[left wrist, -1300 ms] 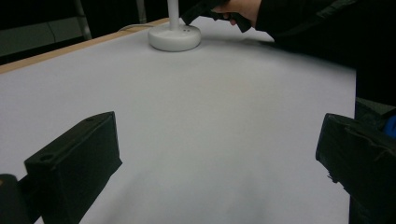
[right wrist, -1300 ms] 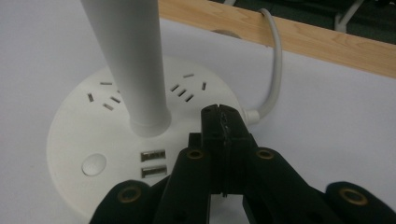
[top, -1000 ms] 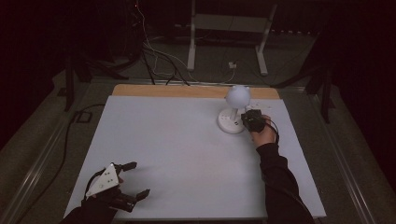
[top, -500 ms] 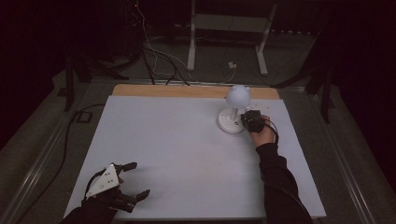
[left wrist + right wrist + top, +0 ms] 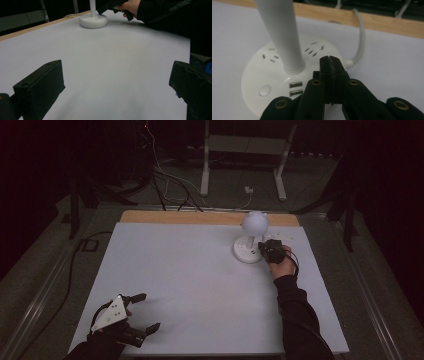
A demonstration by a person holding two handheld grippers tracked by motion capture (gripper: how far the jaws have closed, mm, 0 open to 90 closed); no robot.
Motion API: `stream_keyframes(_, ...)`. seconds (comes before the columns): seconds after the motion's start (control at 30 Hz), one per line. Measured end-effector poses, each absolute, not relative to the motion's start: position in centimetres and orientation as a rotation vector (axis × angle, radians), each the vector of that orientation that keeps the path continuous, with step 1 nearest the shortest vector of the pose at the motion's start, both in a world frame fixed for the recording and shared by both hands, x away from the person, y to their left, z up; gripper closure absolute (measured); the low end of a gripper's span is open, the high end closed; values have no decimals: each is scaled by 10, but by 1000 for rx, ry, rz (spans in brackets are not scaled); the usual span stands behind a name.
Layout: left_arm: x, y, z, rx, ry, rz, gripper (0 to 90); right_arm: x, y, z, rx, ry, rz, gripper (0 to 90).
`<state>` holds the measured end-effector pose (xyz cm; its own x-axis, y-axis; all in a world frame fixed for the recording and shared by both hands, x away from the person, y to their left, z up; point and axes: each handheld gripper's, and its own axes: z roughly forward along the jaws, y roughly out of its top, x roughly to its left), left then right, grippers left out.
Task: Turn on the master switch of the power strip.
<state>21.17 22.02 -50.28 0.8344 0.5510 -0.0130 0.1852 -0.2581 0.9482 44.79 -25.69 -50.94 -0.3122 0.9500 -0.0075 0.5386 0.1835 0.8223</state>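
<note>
The white desk lamp with a round socket base (image 5: 274,82) is cut off in the right gripper view: its stem leaves the top edge and its globe head is out of frame. There the closed tips of the right gripper (image 5: 329,62) cover part of the base rim. In the left gripper view, the lamp stem (image 5: 93,7) is cropped at the top edge. In the high view, the person's right sleeve (image 5: 300,320) runs off the bottom edge, and the socket markings on the base are too small to tell.
</note>
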Motion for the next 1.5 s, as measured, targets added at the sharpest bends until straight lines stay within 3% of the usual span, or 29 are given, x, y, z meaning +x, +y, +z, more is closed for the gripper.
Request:
stream_keyframes(0.13,212,220,-503,1830,563,384,2,442,-261,-496,1380,1885,1084,890)
stream_keyframes(0.3,212,220,-503,1830,559,389,2,439,-265,-487,1371,1905,1084,809)
stream_keyframes(0.63,212,221,-502,1827,558,385,2,425,-265,-482,1336,1959,1150,294)
stream_keyframes(0.83,212,221,-502,1828,557,385,2,415,-263,-478,1342,1983,1213,261)
stream_keyframes(1.07,212,220,-503,1830,555,384,2,404,-260,-473,1261,2083,1274,0)
stream_keyframes(1.5,212,220,-503,1832,554,381,2,380,-252,-458,1247,2202,1291,0)
